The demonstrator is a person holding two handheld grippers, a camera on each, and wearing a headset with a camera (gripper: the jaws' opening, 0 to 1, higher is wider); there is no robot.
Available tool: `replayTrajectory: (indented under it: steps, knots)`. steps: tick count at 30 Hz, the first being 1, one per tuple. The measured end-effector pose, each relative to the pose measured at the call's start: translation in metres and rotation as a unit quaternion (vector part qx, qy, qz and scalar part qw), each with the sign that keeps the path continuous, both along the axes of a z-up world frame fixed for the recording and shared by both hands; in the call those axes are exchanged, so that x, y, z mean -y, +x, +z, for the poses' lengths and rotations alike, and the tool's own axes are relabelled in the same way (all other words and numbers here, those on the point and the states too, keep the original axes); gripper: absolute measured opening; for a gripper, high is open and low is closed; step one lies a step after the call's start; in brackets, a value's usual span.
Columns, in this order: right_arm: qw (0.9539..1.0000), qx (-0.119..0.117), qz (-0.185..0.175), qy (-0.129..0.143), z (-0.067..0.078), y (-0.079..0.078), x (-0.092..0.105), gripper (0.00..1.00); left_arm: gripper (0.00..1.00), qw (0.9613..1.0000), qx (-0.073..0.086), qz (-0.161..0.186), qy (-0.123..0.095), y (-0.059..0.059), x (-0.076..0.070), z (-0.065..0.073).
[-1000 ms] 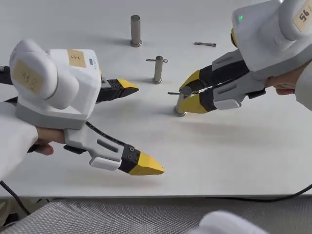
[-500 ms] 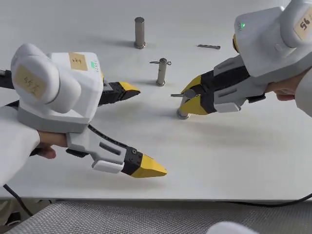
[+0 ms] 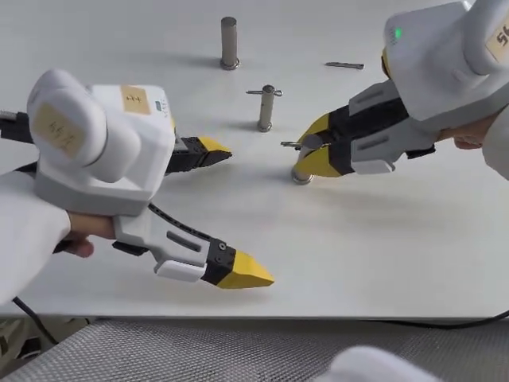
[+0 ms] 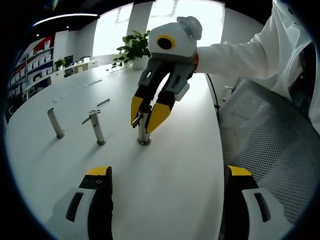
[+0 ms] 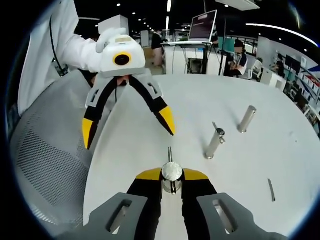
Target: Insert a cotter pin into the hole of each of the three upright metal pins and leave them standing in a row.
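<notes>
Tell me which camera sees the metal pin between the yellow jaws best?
The right gripper view: the nearest pin sits close up, held by the right gripper, its top and a cotter pin poking out. The left gripper view shows it side-on but smaller. In the head view the jaws hide all but its base.

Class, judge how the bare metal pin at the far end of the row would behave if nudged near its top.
The far pin is tall and slim on a small flared foot, so it would probably tip rather than slide. Once down, its round shaft would likely roll. It looks solid metal: stiff, heavy.
</notes>
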State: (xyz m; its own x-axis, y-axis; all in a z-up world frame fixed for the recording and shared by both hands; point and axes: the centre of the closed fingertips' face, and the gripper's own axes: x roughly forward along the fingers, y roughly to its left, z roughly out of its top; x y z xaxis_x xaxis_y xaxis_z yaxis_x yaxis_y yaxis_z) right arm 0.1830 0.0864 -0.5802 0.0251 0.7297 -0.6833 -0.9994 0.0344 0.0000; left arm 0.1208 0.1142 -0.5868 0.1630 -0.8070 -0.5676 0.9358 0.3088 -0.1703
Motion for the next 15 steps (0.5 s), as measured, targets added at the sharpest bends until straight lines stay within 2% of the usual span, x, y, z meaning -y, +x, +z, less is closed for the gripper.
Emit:
replayTrajectory:
  steps: [2,3,6,15]
  knots:
    - [0.9999,0.007,0.010,-0.002,0.000,0.001,0.001,0.08,0.91,1.0000,0.001,-0.004,0.007,-0.001,-0.001,-0.002]
    - [0.9999,0.007,0.011,-0.004,0.000,0.003,0.002,0.08,0.91,0.9999,0.006,-0.004,0.010,0.000,-0.001,-0.002]
    - [0.9997,0.017,0.016,-0.011,0.000,0.010,0.007,0.08,0.92,1.0000,-0.001,0.002,0.002,-0.002,0.000,0.001]
    - [0.9998,0.016,-0.010,-0.003,0.005,0.037,0.024,0.08,0.94,0.9999,-0.004,0.014,-0.001,-0.005,0.002,0.005]
